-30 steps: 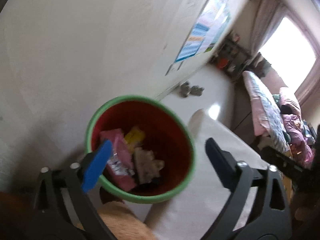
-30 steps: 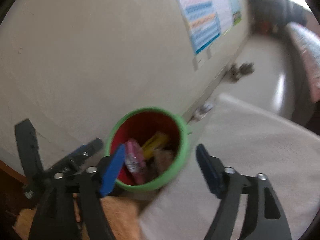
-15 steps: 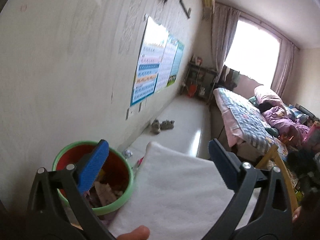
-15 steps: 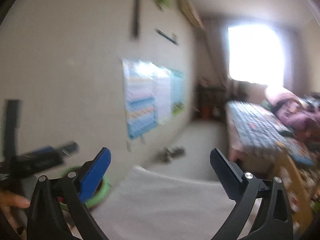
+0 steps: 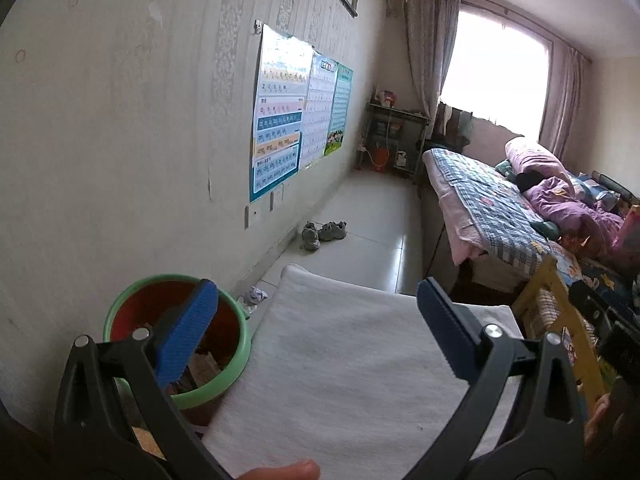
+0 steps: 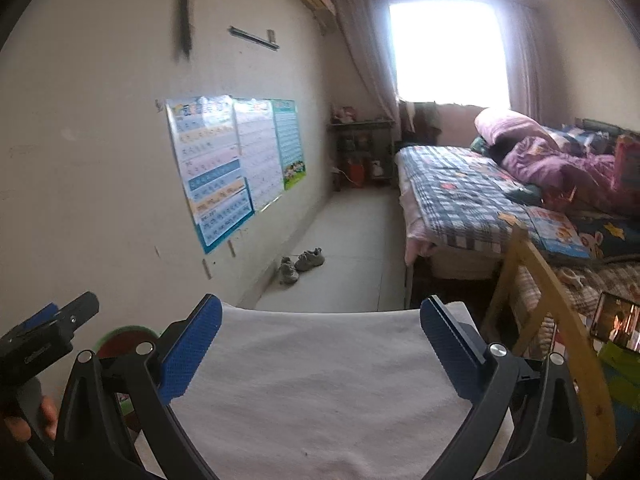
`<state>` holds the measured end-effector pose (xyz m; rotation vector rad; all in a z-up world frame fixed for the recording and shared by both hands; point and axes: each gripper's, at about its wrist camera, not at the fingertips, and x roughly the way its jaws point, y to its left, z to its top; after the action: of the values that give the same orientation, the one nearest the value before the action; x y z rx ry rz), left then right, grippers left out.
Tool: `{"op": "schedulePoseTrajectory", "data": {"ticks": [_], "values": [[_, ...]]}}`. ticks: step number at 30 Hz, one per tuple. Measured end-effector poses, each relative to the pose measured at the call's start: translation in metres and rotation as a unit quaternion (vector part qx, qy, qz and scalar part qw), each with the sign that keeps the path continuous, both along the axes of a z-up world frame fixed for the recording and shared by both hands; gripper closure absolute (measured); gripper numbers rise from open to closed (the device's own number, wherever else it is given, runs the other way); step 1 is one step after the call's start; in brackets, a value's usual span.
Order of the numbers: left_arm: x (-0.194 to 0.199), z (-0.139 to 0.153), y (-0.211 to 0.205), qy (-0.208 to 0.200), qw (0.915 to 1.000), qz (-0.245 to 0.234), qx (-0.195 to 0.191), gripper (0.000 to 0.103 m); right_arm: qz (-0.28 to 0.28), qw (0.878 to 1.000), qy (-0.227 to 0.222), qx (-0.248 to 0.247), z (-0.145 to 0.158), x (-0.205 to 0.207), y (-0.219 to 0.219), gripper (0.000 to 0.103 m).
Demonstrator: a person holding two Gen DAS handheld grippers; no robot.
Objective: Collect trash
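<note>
A: Item one, left gripper (image 5: 316, 320): jaws spread wide, blue pads apart, nothing between them. It hangs over a white cloth-covered surface (image 5: 340, 380).

B: Item two, right gripper (image 6: 320, 340): likewise fully spread, empty, above the same white cloth; the left gripper's black body shows at the lower left of its view, with a hand (image 6: 28, 420) on it.

A: Item three, trash bin (image 5: 176, 340): round, green rim, red inside, standing at the left edge of the cloth, against the wall (image 5: 120, 140). Partly hidden behind the left pad. Wrappers and scraps lie inside; what they are I cannot tell.

B: Item four, crumpled paper (image 5: 256, 295): on the floor by the skirting, just beyond the bin.

A: Item five, shoes (image 5: 322, 234): a grey pair on the tiled floor near the wall, well apart from the bin.

B: Item six, posters (image 5: 296, 116): three charts on the wall. Item seven, bed (image 5: 500, 208): checked cover, purple bedding heaped on it, to the right.
</note>
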<state>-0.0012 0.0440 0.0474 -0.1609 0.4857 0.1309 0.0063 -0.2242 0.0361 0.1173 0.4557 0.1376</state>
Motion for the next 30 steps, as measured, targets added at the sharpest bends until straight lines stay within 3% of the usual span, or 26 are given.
{"op": "schedulePoseTrajectory", "data": {"ticks": [30], "values": [[0.01,-0.011,0.004,0.029,0.9995,-0.012,0.0,0.006,-0.032,0.998,0.045,-0.034,-0.017,0.011,-0.005,0.007]]}}
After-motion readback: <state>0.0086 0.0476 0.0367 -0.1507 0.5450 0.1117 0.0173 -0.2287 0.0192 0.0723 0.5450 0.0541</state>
